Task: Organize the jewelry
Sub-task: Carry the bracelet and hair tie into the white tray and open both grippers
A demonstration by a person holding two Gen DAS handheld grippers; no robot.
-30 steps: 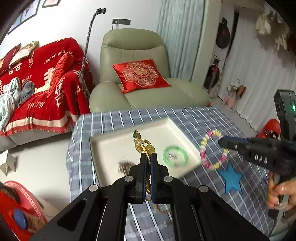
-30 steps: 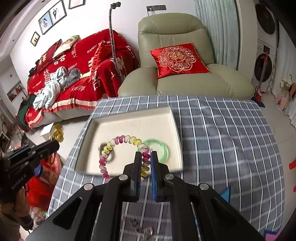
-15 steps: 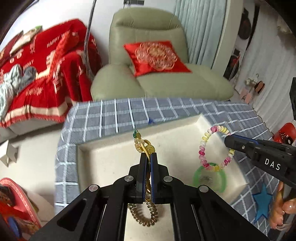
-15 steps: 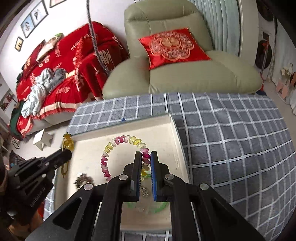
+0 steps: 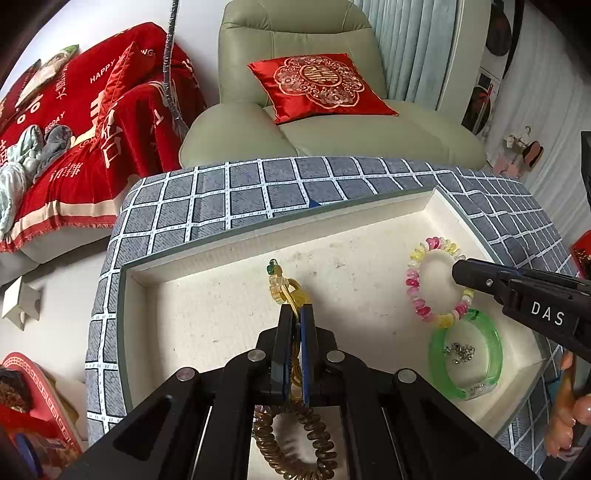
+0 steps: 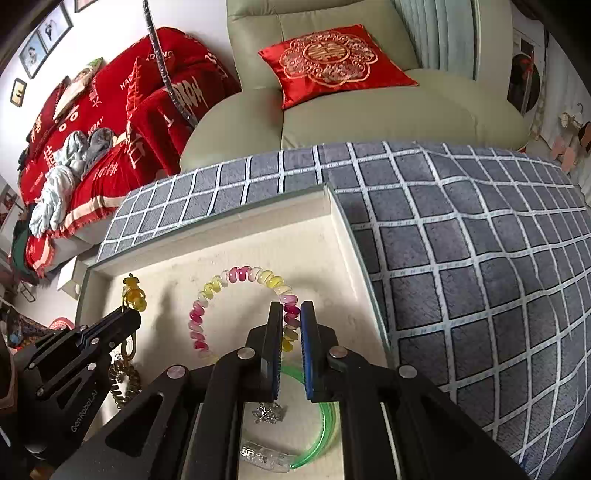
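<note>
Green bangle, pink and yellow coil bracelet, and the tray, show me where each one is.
green bangle (image 5: 495,347): left wrist view, right side of its ring
pink and yellow coil bracelet (image 6: 242,275): right wrist view, top of its arc
tray (image 5: 280,229): left wrist view, far wall

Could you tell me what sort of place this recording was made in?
Most likely a home living room. Behind the table with the checked cloth stand a green armchair with a red embroidered cushion and a sofa under a red throw; framed pictures hang on the wall.
</note>
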